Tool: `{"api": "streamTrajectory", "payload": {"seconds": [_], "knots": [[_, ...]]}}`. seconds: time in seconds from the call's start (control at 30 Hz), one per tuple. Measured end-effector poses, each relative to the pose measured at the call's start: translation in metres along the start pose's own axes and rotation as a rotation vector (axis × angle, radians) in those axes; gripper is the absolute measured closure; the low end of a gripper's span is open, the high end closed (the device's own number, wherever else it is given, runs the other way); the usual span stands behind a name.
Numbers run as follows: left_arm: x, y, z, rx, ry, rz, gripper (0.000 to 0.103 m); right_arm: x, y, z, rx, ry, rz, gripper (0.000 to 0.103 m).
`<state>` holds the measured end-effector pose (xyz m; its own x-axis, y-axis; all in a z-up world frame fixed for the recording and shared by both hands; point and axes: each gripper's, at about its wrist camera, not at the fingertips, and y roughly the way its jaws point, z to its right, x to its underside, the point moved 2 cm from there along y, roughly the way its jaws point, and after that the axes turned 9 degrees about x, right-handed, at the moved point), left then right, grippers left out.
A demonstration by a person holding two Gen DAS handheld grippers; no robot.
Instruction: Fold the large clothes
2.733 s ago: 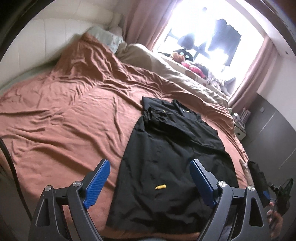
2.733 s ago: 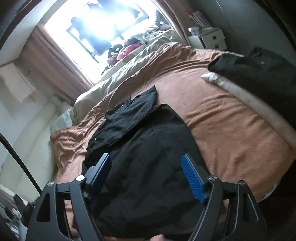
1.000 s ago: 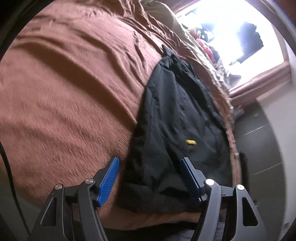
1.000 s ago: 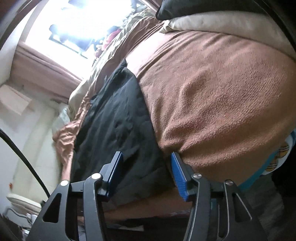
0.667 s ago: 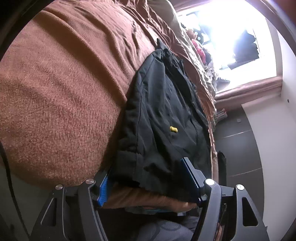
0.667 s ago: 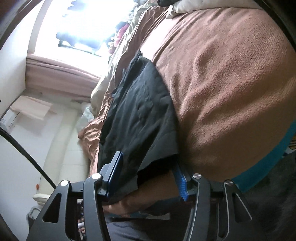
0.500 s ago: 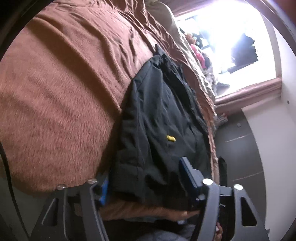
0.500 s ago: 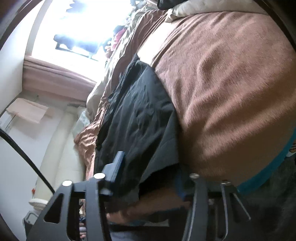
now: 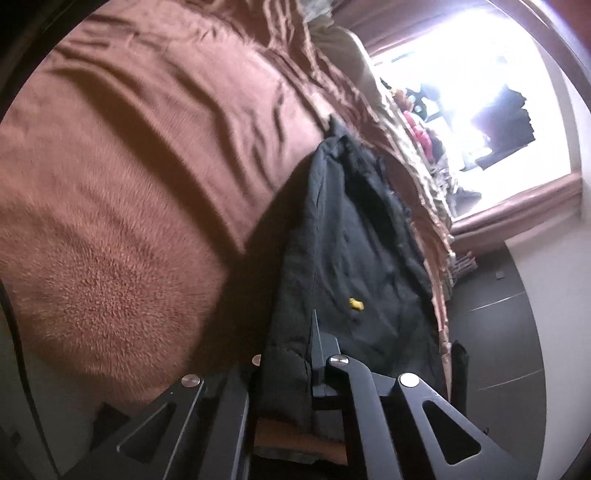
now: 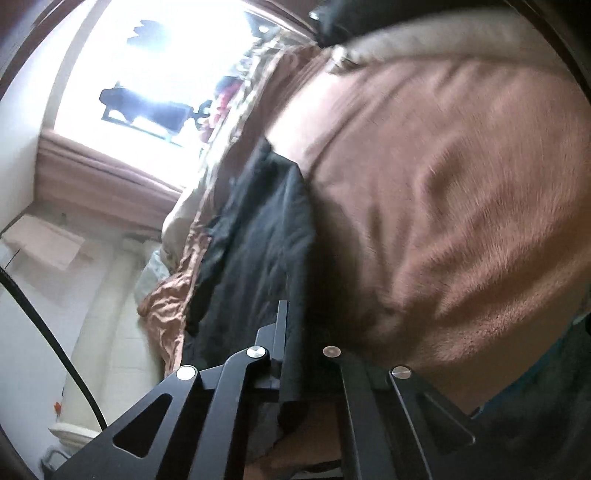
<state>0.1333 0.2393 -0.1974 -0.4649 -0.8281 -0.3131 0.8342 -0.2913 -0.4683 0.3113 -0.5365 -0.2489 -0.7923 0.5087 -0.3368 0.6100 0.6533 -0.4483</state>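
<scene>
A large black jacket (image 9: 351,243) with a small yellow tag (image 9: 356,304) lies lengthwise on the brown bed cover (image 9: 129,206). My left gripper (image 9: 291,343) is shut on the jacket's near hem at its left corner, at the bed's front edge. In the right wrist view the same black jacket (image 10: 258,236) runs away from me, and my right gripper (image 10: 295,332) is shut on its near hem at the right corner. The blue pads are hidden by the cloth.
The brown cover (image 10: 443,192) spreads wide on both sides of the jacket. A beige duvet (image 9: 354,51) lies along the far side under the bright window (image 9: 480,74). A pale pillow with dark clothing (image 10: 424,33) sits at the right. Dark cabinets (image 9: 509,332) stand beyond the bed.
Both grippers dropped to the bed's front edge, slid their open jaws around the jacket's hem corners, and closed on the cloth.
</scene>
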Motion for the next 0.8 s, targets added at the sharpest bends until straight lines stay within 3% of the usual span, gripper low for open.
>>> {"api": "streamTrajectory", "payload": {"seconds": [0.33, 0.8], "knots": [[0.002, -0.067, 0.043, 0.099, 0.049, 0.081, 0.1, 0.006, -0.075, -0.041, -0.099, -0.09, 0.04, 0.103], [0.014, -0.161, 0.091, 0.247, 0.103, 0.175, 0.101, 0.027, -0.165, -0.047, -0.224, -0.144, 0.087, 0.103]]}}
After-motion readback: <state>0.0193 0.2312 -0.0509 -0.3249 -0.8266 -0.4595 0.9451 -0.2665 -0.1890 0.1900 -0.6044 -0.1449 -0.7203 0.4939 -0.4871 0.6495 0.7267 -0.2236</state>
